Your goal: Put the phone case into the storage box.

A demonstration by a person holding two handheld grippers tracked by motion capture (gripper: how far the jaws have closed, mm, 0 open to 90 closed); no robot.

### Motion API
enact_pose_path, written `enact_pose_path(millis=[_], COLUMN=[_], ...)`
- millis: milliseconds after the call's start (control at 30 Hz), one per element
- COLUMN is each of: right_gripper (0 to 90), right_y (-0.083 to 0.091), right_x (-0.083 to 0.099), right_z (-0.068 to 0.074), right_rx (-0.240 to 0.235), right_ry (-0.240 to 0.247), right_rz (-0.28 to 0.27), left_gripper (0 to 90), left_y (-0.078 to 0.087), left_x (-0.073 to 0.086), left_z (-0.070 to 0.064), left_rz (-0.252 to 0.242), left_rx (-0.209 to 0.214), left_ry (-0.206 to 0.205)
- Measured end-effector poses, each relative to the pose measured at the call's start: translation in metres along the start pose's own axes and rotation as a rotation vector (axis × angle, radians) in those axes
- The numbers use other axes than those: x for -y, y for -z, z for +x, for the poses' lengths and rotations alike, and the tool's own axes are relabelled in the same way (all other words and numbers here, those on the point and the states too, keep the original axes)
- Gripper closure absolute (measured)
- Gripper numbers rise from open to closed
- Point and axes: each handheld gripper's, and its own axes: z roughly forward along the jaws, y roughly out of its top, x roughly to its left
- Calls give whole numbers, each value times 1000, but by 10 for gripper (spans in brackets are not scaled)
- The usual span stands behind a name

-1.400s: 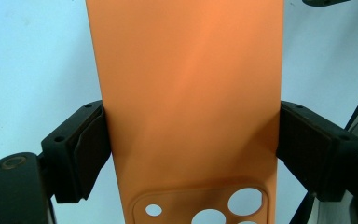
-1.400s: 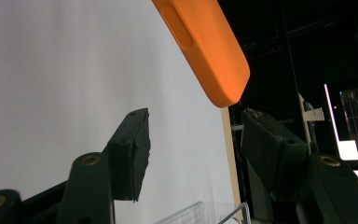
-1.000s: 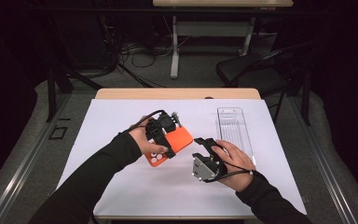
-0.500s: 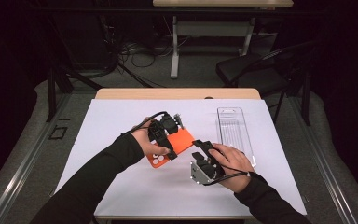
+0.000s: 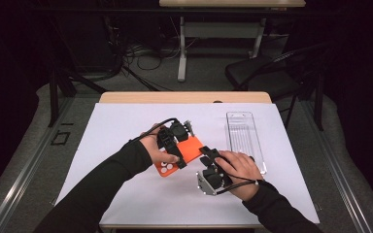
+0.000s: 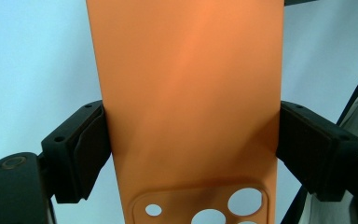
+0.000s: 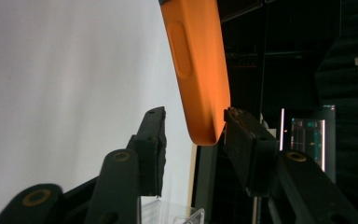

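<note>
You have a clear plastic tray (image 5: 245,141) lying flat on the right part of the white sheet (image 5: 126,131) that covers the tabletop (image 5: 184,97) (its wooden far edge shows bare). Beyond the tabletop, a dark chair (image 5: 267,73) stands on the floor, cables (image 5: 141,53) trail near it, and a second table's white leg (image 5: 182,48) rises.
</note>
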Motion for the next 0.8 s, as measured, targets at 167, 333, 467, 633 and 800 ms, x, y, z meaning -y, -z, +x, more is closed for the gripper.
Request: enact_pose_path(millis=[167,333,467,633,800], right_gripper=[629,652,674,699,716], right_y=[0,-1,0,-1,-2], right_x=[-1,-2,-3,-3,-4], right_z=[2,4,4,6,7], right_rx=[21,27,35,35,34], right_ry=[60,89,113,127,137], right_rz=[6,12,7,12,16], left_gripper=[147,147,147,147,147], left_y=[-1,-2,-3,-4,-5], left_x=[-2,-3,-4,-5,-5], left_z=[-1,0,0,-1,-1], left_rz=[6,13,16,17,20], left_rx=[9,16,25,30,36], left_ry=[0,-1,1,-1,1])
